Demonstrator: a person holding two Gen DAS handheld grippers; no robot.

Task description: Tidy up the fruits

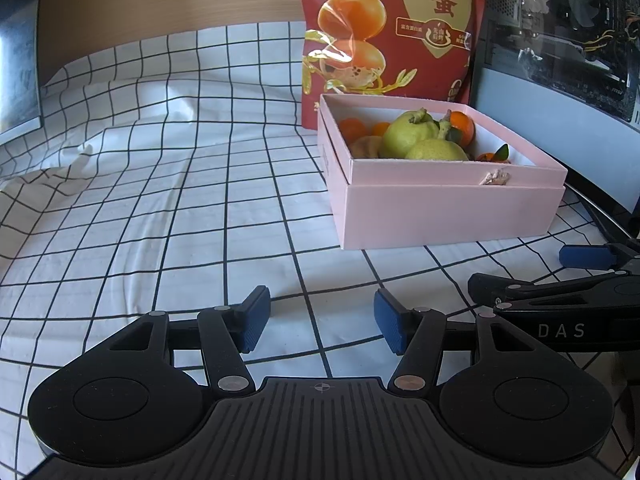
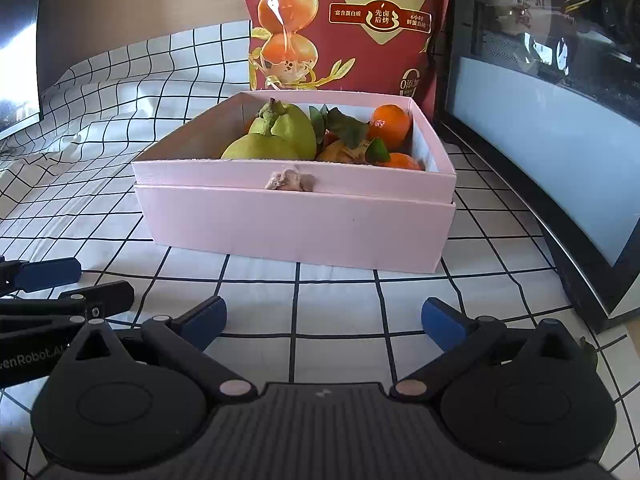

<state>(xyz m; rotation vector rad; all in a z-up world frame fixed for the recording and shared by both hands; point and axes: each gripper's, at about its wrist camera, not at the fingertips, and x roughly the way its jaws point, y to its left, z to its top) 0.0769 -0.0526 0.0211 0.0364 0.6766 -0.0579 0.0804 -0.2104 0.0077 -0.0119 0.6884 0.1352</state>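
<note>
Ahead of the right claw, behind the pink box, stands a red snack bag printed with a large gold "蛋", a banner reading "富含蛋白质", "先卤后烤" and "6小时", and "0添加" lower down. From the left claw, the same bag shows "鹑蛋". To that claw's right, the other claw's black arm bears "DAS". Left of the right claw, a black arm reads "enRobot.AI", partly cut off.

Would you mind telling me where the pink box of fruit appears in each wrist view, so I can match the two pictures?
Left wrist view: the pink box sits right of centre, seen corner-on.
Right wrist view: the pink box sits near the centre, its long side facing the camera.
Shared landmark: the red snack bag standing right behind the box.
</note>
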